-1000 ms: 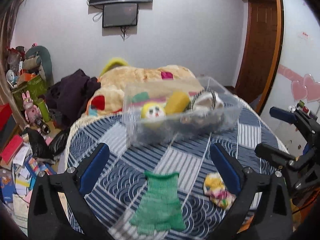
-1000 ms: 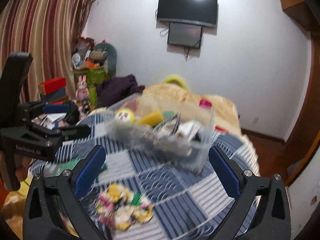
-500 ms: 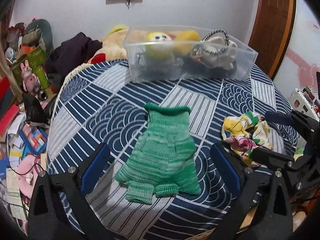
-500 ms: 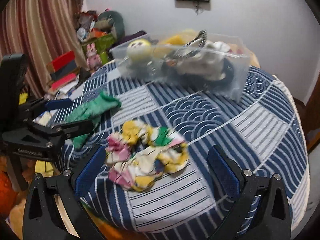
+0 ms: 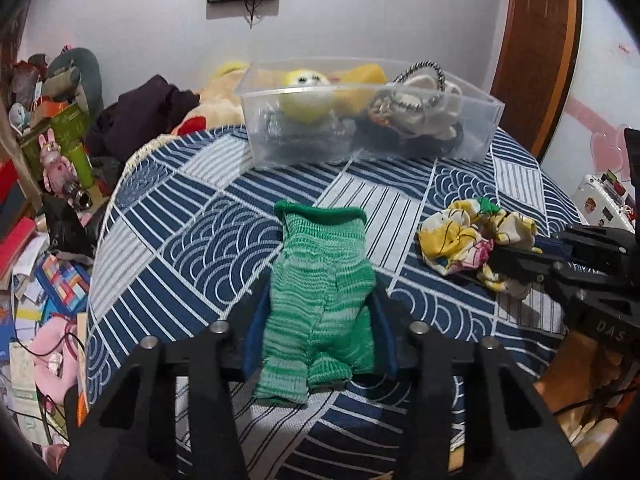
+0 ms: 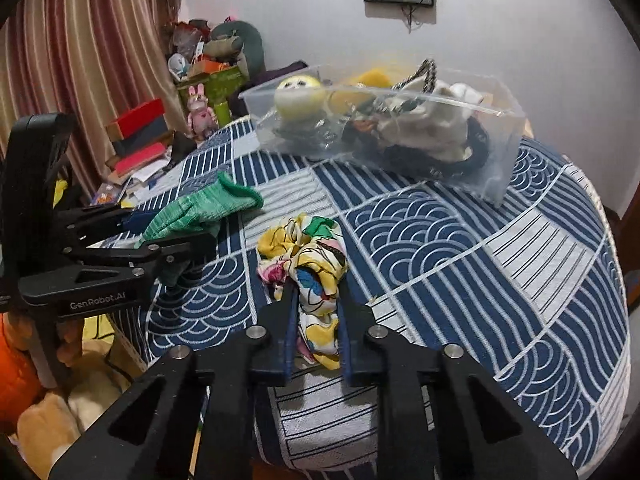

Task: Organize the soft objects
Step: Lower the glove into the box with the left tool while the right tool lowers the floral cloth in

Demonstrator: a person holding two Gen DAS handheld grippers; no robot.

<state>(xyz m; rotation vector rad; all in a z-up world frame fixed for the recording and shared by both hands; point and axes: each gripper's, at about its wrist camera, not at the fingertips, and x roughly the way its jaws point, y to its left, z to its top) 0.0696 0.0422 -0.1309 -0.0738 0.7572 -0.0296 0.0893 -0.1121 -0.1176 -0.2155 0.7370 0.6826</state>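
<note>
Left tool (image 5: 318, 322) pinched narrow on the green knit glove (image 5: 320, 292), finger end. Right tool (image 6: 316, 320) clamped on the floral cloth (image 6: 310, 256). Both light, limp, likely to droop; clear bin (image 5: 372, 120) straight ahead across the bench (image 6: 500, 272).

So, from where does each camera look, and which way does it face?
Left wrist view: sits on the left tongs, facing across the table to the clear bin; its own fingers close on the green knit piece.
Right wrist view: sits on the right tongs, facing the same bin; fingers close on the floral cloth.
Shared: bin, both cloths, and each other's tongs.
</note>
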